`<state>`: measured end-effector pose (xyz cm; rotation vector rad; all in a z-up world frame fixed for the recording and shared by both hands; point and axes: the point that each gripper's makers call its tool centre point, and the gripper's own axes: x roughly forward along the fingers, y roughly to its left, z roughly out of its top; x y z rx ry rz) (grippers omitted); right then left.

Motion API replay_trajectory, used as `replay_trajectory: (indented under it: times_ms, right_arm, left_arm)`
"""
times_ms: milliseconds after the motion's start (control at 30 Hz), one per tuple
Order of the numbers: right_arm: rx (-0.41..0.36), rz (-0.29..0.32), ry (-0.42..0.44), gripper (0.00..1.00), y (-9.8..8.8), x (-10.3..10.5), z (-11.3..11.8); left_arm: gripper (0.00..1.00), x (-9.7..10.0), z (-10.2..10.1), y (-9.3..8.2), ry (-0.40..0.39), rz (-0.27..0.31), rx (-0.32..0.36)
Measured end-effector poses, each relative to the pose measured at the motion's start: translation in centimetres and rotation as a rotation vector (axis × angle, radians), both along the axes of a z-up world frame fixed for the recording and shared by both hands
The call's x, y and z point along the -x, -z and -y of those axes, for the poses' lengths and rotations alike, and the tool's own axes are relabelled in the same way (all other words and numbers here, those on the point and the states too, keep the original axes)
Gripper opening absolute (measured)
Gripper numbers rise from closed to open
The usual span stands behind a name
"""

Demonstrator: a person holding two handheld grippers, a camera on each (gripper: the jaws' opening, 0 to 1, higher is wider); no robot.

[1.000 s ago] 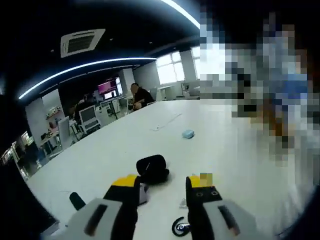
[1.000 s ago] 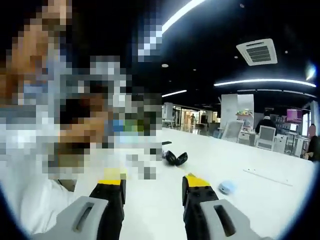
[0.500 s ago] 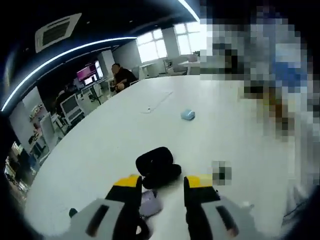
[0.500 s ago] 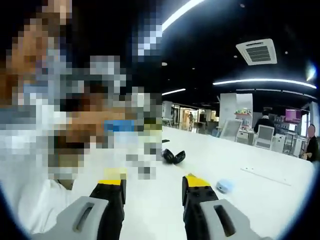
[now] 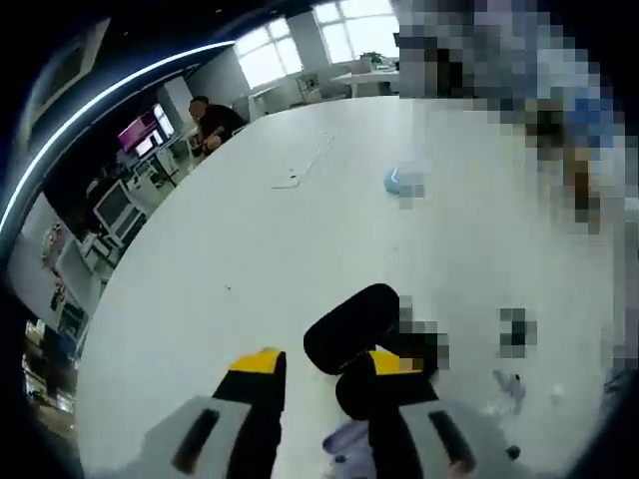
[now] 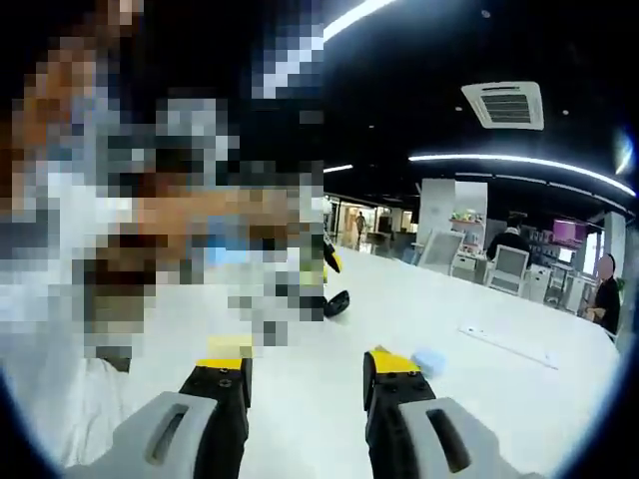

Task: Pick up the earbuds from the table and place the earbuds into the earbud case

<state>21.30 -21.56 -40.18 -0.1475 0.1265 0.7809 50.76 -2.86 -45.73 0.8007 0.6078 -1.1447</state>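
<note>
The black earbud case [image 5: 349, 327] lies open on the white table [image 5: 230, 259], its lid spread toward the left gripper's right jaw. My left gripper [image 5: 321, 371] hangs open just in front of the case, with nothing between its yellow-tipped fingers [image 5: 258, 363]. Low between the jaws lies a small purple object [image 5: 345, 439]. In the right gripper view the black case [image 6: 336, 302] sits far off on the table. My right gripper [image 6: 308, 357] is open and holds nothing. I cannot make out the earbuds clearly.
A light blue object [image 5: 404, 182] rests further out on the table, also the light blue object [image 6: 429, 359] by the right jaw. A thin white strip [image 5: 305, 170] lies beyond it. Small pale bits [image 5: 509, 384] lie at the right. A person [image 5: 215, 115] sits at the far end.
The left gripper view has tipped down and closed in, so the black case now sits right at the jaw tips. The right gripper view has shifted only slightly.
</note>
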Motion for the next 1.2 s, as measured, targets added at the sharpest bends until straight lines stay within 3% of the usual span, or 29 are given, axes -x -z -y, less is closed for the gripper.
replay_trajectory:
  times_ms: [133, 200, 300, 367, 433, 533, 667, 733, 833, 967, 1100, 1200]
  right_arm:
    - [0.005, 0.005, 0.003, 0.43, 0.0, -0.1, 0.2]
    - [0.004, 0.003, 0.006, 0.43, 0.1, -0.3, 0.4]
    - [-0.002, -0.003, 0.004, 0.43, 0.3, -0.2, 0.5]
    - [0.001, -0.004, 0.005, 0.42, 0.4, -0.2, 0.7]
    - [0.000, -0.003, 0.007, 0.42, 0.4, -0.2, 0.8]
    - [-0.003, -0.004, 0.006, 0.42, 0.4, -0.2, 0.9]
    - [-0.010, 0.001, 0.015, 0.42, 0.2, -0.4, 1.2]
    - [-0.013, 0.001, 0.018, 0.42, 0.2, -0.5, 1.3]
    - [-0.013, 0.001, 0.016, 0.42, 0.3, -0.5, 1.3]
    - [-0.010, -0.006, 0.013, 0.42, 0.5, -0.6, 1.1]
    - [-0.002, -0.014, 0.009, 0.42, 0.9, -0.7, 1.0]
    - [-0.001, -0.019, 0.009, 0.42, 1.1, -0.9, 0.9]
  left_arm:
    - [0.31, -0.6, 1.4, 0.4, 0.047, -0.007, 0.009]
    - [0.28, -0.6, 2.3, 0.7, 0.056, -0.068, 0.053]
    - [0.27, -1.1, 1.6, 2.5, 0.051, -0.096, -0.016]
    - [0.25, -1.6, 1.0, 2.9, 0.011, -0.126, -0.009]
    - [0.21, -1.7, 1.2, 2.8, -0.019, -0.161, 0.074]
    - [0.15, -1.9, 0.8, 3.4, -0.029, -0.182, 0.097]
    - [0.07, -1.4, 1.3, 3.5, -0.042, -0.268, 0.182]
    - [0.05, -1.8, 1.7, 2.8, -0.051, -0.280, 0.249]
    - [0.05, -2.0, 1.5, 2.7, -0.057, -0.291, 0.253]
    - [0.04, -1.1, 1.4, 2.2, -0.070, -0.319, 0.267]
    - [0.04, 0.3, 1.1, 1.9, -0.136, -0.384, 0.268]
    - [0.03, 1.6, 0.4, 2.5, -0.171, -0.409, 0.234]
